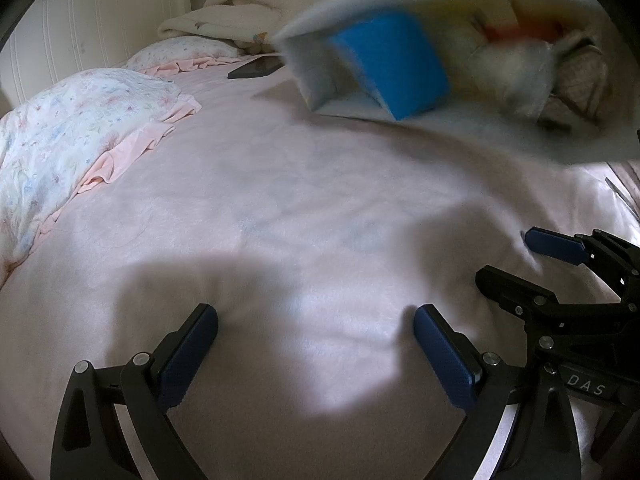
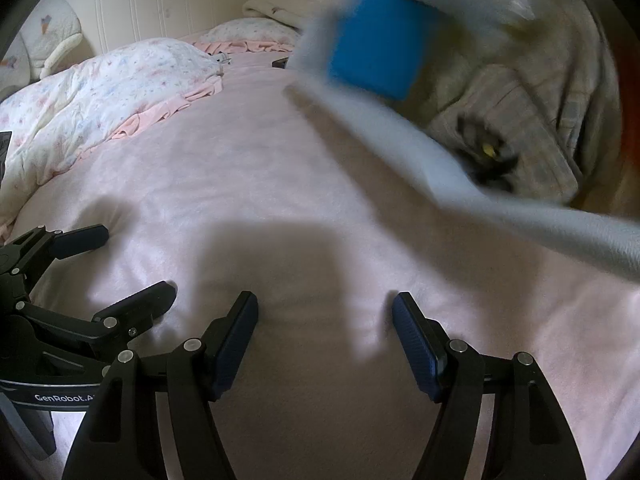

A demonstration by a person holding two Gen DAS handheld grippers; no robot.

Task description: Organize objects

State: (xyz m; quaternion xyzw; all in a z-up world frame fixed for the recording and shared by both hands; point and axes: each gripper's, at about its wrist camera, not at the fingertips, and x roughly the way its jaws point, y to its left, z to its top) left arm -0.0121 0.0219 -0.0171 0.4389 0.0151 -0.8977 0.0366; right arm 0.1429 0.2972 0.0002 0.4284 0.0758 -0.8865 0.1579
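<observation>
Here two hand-held grippers, left hand-held gripper [image 1: 316, 324] and right hand-held gripper [image 2: 325, 312], stand spread, empty, over one pink bedspread [image 1: 280, 208].

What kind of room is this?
Most likely a bedroom. There is a bed with a pink sheet, a flowery quilt beside a white headboard, and folded blankets at the far end.
</observation>
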